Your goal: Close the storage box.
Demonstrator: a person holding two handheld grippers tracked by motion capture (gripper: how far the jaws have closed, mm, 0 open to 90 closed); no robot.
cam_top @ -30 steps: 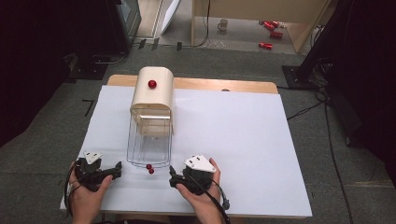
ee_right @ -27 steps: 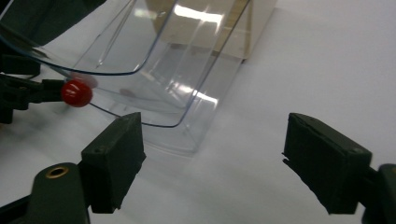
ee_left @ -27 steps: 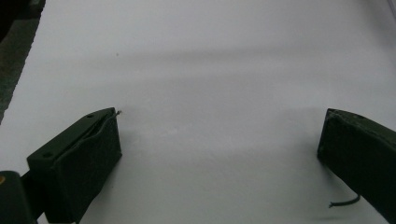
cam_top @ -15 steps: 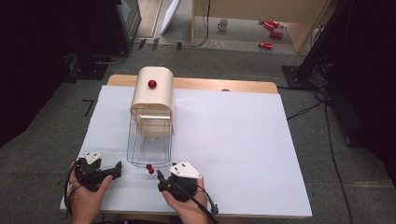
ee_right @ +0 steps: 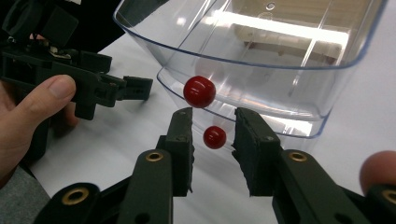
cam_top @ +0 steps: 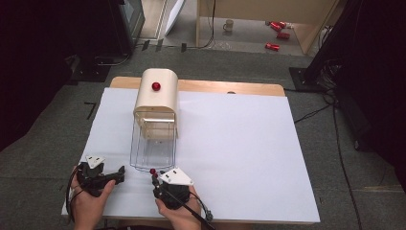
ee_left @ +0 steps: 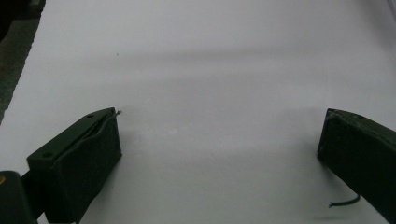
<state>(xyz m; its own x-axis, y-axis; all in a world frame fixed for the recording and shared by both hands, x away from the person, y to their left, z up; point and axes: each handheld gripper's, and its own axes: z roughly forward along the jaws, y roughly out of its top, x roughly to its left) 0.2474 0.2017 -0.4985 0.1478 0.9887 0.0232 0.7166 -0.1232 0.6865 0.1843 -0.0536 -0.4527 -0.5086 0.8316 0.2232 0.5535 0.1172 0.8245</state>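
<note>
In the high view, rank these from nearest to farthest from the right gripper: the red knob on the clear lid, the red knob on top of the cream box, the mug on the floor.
From the right gripper:
1. Red knob on the clear lid, right at the gripper's tips.
2. Red knob on the cream box, up the table.
3. Mug, on the floor beyond the table's far edge.

**Three cameras, one table**

The high view looks forward and down over the whole table (cam_top: 239,143). Each gripper view sits low and close, facing along its jaws. Right and high views share the clear bin (ee_right: 261,60) (cam_top: 153,143).
</note>
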